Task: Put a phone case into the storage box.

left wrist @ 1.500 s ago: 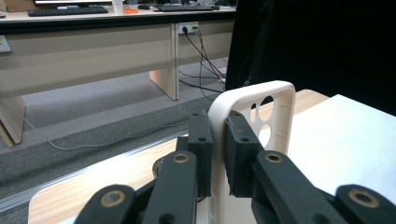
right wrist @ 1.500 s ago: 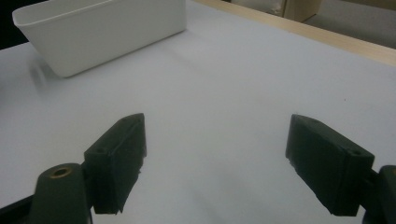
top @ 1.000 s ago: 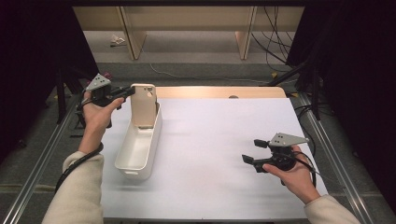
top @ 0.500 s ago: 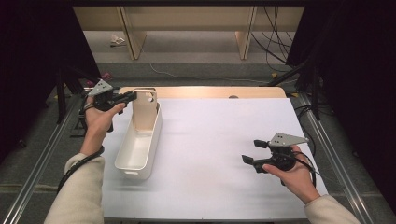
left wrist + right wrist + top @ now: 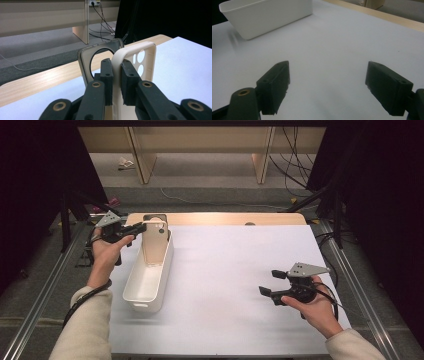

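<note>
Cables on floor; crumpled scrap, perhaps paper.

The cream case looks like smooth, matt soft plastic; the dark case behind it at 10 o'clock is clear-edged, glossier plastic. The bin is smooth white plastic with a slight sheen. The surface is matt white sheet over pale wood. The left gripper pads are rough matt black.
</note>
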Demonstrator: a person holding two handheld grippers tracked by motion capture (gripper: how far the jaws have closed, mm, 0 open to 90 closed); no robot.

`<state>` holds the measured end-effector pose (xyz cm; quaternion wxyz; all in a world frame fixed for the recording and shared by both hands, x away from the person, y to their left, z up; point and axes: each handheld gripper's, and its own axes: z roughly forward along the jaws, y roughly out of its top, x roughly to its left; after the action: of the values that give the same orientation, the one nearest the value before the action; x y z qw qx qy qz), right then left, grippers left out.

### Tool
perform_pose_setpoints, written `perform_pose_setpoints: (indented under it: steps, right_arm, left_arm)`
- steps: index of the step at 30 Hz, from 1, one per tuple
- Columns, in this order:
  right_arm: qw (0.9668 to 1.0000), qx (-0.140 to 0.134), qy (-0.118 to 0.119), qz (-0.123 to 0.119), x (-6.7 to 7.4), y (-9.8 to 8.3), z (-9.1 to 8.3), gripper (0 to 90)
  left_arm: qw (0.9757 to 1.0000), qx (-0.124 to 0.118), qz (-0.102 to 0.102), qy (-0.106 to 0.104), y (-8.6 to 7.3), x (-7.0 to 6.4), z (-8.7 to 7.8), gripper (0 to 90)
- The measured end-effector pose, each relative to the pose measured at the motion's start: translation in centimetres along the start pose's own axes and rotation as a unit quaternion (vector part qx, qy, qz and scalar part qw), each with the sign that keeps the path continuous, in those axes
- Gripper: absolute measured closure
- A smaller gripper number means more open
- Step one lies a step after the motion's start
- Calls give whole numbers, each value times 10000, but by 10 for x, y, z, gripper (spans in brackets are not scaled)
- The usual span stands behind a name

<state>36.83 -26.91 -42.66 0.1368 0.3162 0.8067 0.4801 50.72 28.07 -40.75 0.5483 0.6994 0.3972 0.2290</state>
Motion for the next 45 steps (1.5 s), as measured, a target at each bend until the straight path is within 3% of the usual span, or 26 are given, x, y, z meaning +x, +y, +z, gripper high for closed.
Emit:
perform_pose_setpoints:
  steps: [19, 39, 45]
  right_arm:
    - [10000, 2, 5, 1, 0, 0, 0, 206]
    - [10000, 32, 3, 5, -1, -1, 0, 206]
    - [10000, 32, 11, 3, 0, -1, 0, 206]
  left_arm:
    - [9997, 196, 79, 110, 0, 7, 3, 771]
    - [9990, 352, 243, 149, 7, 5, 16, 775]
    - [9979, 498, 221, 353, 7, 4, 20, 698]
